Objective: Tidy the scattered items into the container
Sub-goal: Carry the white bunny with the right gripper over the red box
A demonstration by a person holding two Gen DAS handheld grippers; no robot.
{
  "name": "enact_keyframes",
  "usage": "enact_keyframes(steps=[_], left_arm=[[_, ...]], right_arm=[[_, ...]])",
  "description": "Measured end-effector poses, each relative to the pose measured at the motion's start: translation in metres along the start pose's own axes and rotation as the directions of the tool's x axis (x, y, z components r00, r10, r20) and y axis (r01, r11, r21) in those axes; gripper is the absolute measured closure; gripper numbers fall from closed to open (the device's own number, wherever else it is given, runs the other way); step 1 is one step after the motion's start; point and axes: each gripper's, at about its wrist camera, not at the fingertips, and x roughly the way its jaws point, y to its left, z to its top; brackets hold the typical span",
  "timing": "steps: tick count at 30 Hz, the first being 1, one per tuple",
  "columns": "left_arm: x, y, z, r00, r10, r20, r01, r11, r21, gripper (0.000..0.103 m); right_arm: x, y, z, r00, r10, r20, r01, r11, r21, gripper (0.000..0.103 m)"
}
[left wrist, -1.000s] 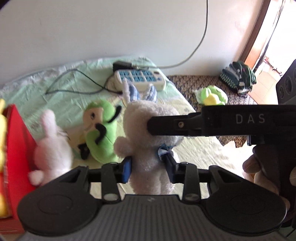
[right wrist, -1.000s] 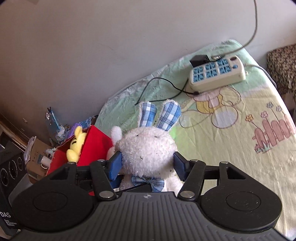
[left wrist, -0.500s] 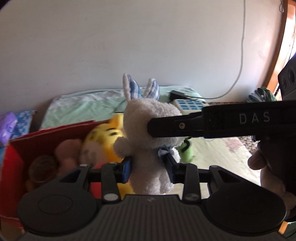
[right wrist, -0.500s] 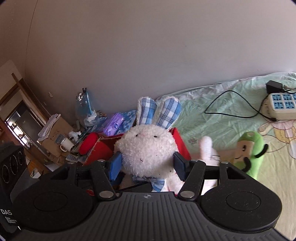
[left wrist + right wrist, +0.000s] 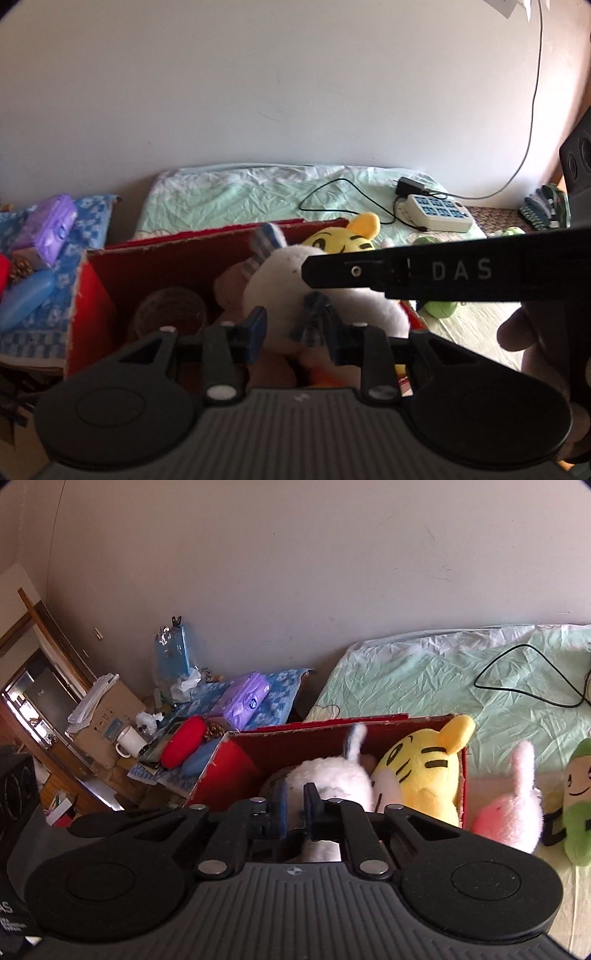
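A red cardboard box (image 5: 207,240) (image 5: 332,727) stands at the edge of the green bed sheet. It holds a yellow tiger plush (image 5: 340,240) (image 5: 424,771) and a brown plush (image 5: 229,284). The white bunny (image 5: 280,280) (image 5: 328,779) leans tipped over inside the box, blurred. My left gripper (image 5: 295,336) is closing on the bunny's lower body at the blue bow. My right gripper (image 5: 295,808) is closing, its jaws nearly together with nothing between them, the bunny just beyond. A pink bunny (image 5: 506,812) and a green plush (image 5: 576,812) lie on the sheet right of the box.
A white power strip (image 5: 436,212) with a black cable lies on the sheet behind the box. Left of the box are a purple pack (image 5: 243,698), a red pouch (image 5: 183,742) and a white mug (image 5: 129,740). The right gripper's black body (image 5: 443,273) crosses the left wrist view.
Both grippers swung left with the bunny until it was over the red box. The right jaws went from spread around its head to nearly together, and the bunny tipped over into the box.
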Motion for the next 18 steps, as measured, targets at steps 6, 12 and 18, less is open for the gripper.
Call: enact_keyframes(steps=[6,12,18], left_arm=[[0.011,0.017,-0.006,0.998,-0.055,-0.028,0.054,0.998,-0.038,0.064],[0.014,0.028,-0.011,0.994,-0.103,-0.043,0.1,0.993,-0.06,0.053],[0.022,0.024,-0.017,0.991,-0.113,-0.072,0.11,0.993,-0.038,0.058]], right_arm=[[-0.014,-0.015,-0.006,0.998,-0.015,0.06,0.011,0.997,0.076,0.077],[-0.003,-0.012,-0.006,0.999,-0.044,0.021,0.044,0.999,-0.017,0.045],[0.023,-0.016,-0.006,0.997,-0.027,-0.071,0.024,0.999,-0.04,0.044]])
